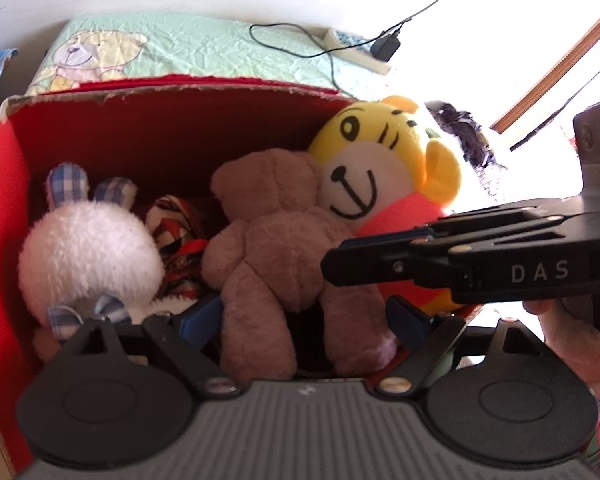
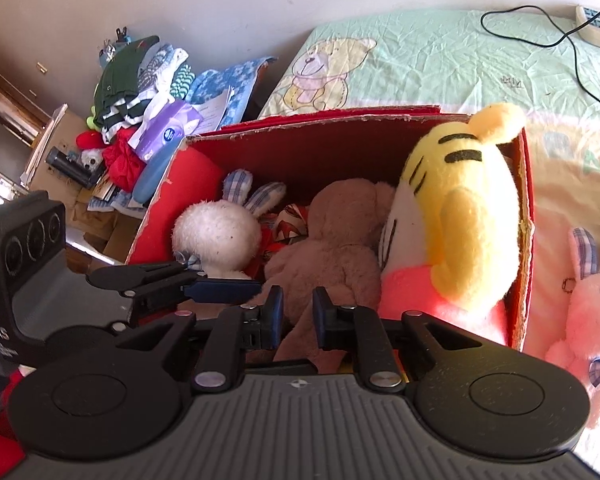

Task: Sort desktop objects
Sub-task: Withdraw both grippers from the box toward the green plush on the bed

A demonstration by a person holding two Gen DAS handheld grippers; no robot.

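A brown teddy bear (image 1: pixel 276 240) lies in a red cardboard box (image 1: pixel 160 89) between a white bunny (image 1: pixel 92 252) and a yellow tiger toy (image 1: pixel 380 160). My left gripper (image 1: pixel 304 314) straddles the bear's legs, and its blue pads (image 1: pixel 202 316) touch them on both sides. My right gripper (image 1: pixel 332 266) comes in from the right with its jaws together at the bear's hip. In the right wrist view the right gripper (image 2: pixel 299 312) pinches one leg of the bear (image 2: pixel 324 248). A left finger (image 2: pixel 224 290) reaches the bear from the left.
The box (image 2: pixel 320 118) stands on a green bear-print sheet (image 2: pixel 440 56). A pink bunny (image 2: pixel 588 300) lies outside the box on the right. A power strip (image 1: pixel 356 50) with a charger and cable lies behind it. Clothes and clutter (image 2: pixel 140 80) are piled at the left.
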